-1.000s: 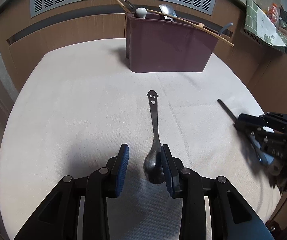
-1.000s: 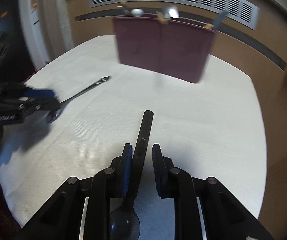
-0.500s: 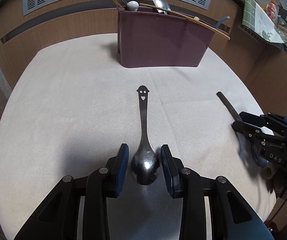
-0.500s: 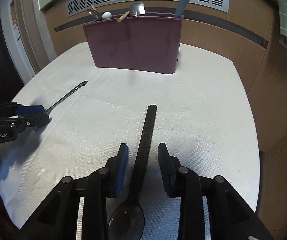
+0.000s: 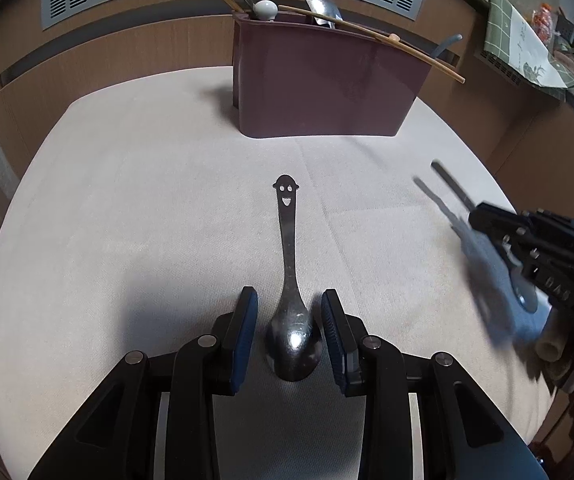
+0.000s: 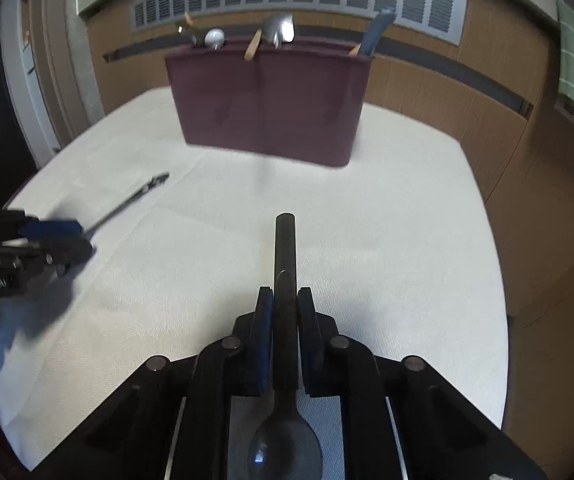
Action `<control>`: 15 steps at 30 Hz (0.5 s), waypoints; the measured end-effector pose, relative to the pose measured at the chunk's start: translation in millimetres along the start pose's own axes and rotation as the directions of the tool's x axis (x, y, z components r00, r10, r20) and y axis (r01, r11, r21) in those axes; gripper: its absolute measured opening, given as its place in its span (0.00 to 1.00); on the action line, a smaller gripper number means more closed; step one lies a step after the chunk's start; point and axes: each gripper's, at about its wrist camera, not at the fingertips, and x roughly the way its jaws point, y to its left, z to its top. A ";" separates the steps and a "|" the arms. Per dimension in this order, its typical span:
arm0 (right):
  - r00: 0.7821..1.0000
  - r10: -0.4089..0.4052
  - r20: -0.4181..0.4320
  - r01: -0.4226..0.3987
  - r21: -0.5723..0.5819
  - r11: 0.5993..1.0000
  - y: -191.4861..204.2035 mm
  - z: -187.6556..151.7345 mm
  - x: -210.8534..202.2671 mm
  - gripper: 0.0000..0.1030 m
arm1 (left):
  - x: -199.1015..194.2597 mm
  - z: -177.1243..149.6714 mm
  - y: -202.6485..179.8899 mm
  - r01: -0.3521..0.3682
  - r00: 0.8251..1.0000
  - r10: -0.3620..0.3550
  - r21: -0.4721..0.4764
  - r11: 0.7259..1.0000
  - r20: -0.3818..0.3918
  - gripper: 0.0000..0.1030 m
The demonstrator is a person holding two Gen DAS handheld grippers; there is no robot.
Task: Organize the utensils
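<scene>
A steel spoon (image 5: 288,240) with a smiling face on its handle lies on the white cloth. Its bowl sits between the fingers of my left gripper (image 5: 289,322), which is open with a gap on each side. My right gripper (image 6: 285,306) is closing its jaws on the handle of a black spoon (image 6: 285,248), and the pads press on it. The black spoon's bowl lies under the gripper body. In the left wrist view the right gripper (image 5: 527,236) is blurred and the black spoon (image 5: 453,188) casts a shadow beside itself. A maroon utensil holder (image 5: 319,80) stands at the back.
The holder (image 6: 267,104) contains spoons, chopsticks and a blue handle. The white cloth (image 5: 127,220) covers the table, which ends at a wooden wall with a vent grille behind. The left gripper (image 6: 27,240) and steel spoon handle (image 6: 135,198) lie at the left edge.
The right gripper's jaws widened around the black spoon's handle, then closed onto it. The steel spoon's bowl has come to sit centred between the left gripper's fingers.
</scene>
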 end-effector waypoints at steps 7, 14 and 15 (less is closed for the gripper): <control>0.995 -0.002 0.104 -0.004 0.059 0.998 -12.2 11.1 -23.0 0.10 | 11.4 17.8 -3.0 -0.015 0.999 0.016 0.035 0.999 -0.029 0.32; 0.990 -0.033 0.139 0.022 0.081 0.996 -15.8 5.8 -27.7 0.10 | 26.6 41.4 -11.5 -0.034 0.998 0.040 0.123 0.992 -0.046 0.08; 0.989 -0.034 0.143 0.022 0.085 0.996 -16.4 5.4 -28.6 0.10 | 25.3 42.0 -10.1 -0.032 0.998 0.038 0.118 0.992 -0.047 0.08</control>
